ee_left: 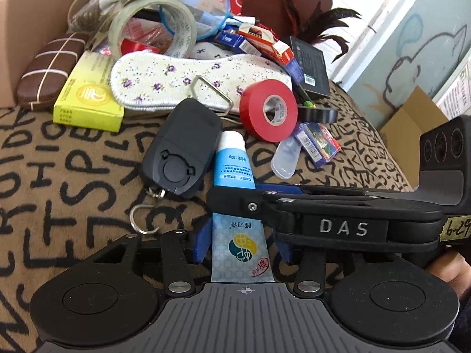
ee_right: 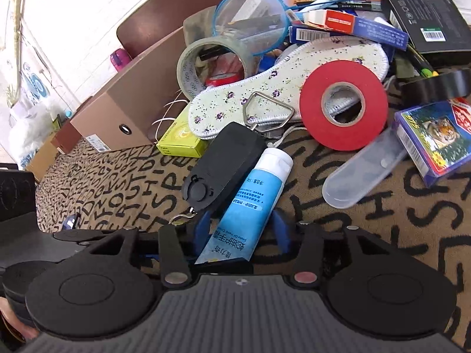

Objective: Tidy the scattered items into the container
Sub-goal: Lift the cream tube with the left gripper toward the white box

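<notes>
Left wrist view: left hand-held gripper [ee_left: 241, 242] about half open, blue pads pressed on the crimped end of the hand-cream tube [ee_left: 232, 161], flat on letter-print blanket [ee_left: 73, 176], touching black hanging scale [ee_left: 182, 147], short of cardboard box [ee_left: 17, 29]. Right wrist view: right hand-held gripper [ee_right: 242, 220] half open astride same tube, slight gaps at both pads.

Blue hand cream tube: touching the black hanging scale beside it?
Touching. In the right wrist view the blue hand cream tube lies flush along the black hanging scale, no cloth between them.
</notes>
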Tool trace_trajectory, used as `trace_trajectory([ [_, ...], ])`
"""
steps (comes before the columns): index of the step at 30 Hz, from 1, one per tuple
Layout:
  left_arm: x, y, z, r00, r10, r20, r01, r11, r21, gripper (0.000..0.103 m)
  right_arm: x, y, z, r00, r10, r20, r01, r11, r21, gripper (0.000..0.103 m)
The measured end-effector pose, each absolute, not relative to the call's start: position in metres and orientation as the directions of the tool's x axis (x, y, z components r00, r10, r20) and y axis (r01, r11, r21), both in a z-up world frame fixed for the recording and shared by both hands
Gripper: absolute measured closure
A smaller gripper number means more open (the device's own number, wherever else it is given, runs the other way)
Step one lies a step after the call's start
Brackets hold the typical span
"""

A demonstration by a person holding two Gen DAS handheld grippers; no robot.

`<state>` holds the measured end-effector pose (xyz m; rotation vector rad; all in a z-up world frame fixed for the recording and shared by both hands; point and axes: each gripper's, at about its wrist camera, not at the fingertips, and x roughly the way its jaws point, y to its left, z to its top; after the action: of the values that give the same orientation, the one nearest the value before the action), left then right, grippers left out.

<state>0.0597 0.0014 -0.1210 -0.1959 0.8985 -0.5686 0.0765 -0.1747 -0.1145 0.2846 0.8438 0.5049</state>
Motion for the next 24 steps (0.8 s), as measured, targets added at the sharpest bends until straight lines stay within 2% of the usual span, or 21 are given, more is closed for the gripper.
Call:
trace_trajectory([
  [1,0.059,0.0,-0.121,0.491,-0.535,-0.687,0.387,0.841,-0.378,0.048,0.076,-0.174,-0.114,0.561,0.526,-0.64,-0.316,0.85,0.421,0.057],
  [2,0.058,0.0,-0.12,0.495,-0.527,-0.691,0.386,0.845,-0.369,0.059,0.075,-0.175,-0.114,0.562,0.526,-0.638,-0.318,0.85,0.421,0.058],
  [3,0.058,0.001,-0.12,0.493,-0.528,-0.691,0.386,0.845,-0.37,0.062,0.073,-0.175,-0.113,0.565,0.527,-0.635,-0.316,0.849,0.423,0.06],
  [12,0.046,0.01,-0.116,0.507,-0.548,-0.665,0.356,0.836,-0.418,0.063,0.056,-0.177,-0.099,0.599,0.525,-0.605,-0.319,0.849,0.422,0.075],
  [24,0.039,0.026,-0.086,0.593,-0.54,-0.597,0.354,0.841,-0.41,0.064,0.051,-0.159,-0.063,0.639,0.542,-0.546,-0.413,0.84,0.351,0.078],
])
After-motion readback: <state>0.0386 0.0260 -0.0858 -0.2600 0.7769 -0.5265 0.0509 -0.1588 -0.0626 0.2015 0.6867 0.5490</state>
